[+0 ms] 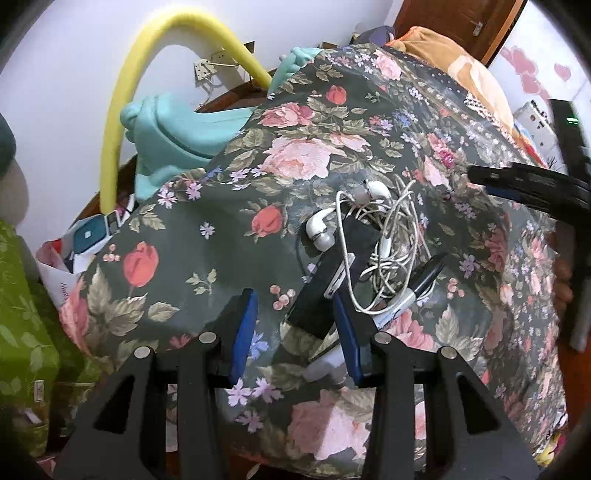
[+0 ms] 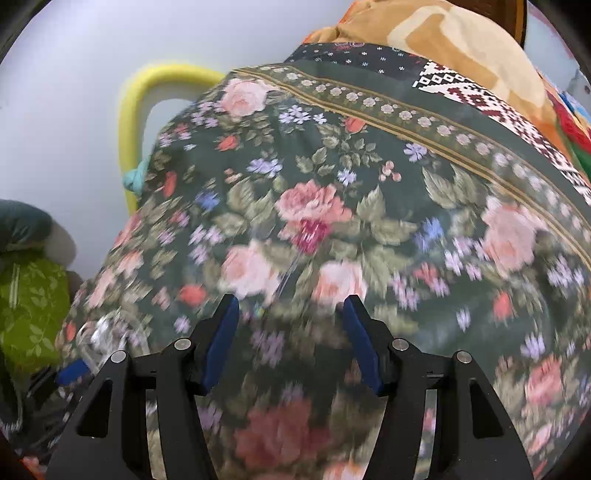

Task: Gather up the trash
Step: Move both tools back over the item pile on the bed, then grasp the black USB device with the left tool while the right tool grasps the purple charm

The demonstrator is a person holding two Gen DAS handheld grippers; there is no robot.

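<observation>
Just ahead of the left tool (image 1: pixel 295 325), whose jaws stand spread and empty, lies a small heap on the floral bedspread (image 1: pixel 207 206): tangled white earphones (image 1: pixel 373 236), a black box (image 1: pixel 332 280) and a marker (image 1: pixel 410 295), gathered for one grab. Right tool (image 2: pixel 290 332) hovers spread, empty, over bare cloth.

Pretty clearly someone's bedroom at home. There's a bed covered in a dark floral bedspread (image 1: pixel 229 206) with an orange blanket (image 2: pixel 443 40) bunched at the far end, a wooden door (image 1: pixel 454 22) behind it, plain white wall (image 1: pixel 74 74), and a green leafy-print bag (image 1: pixel 22 332) beside the bed.
</observation>
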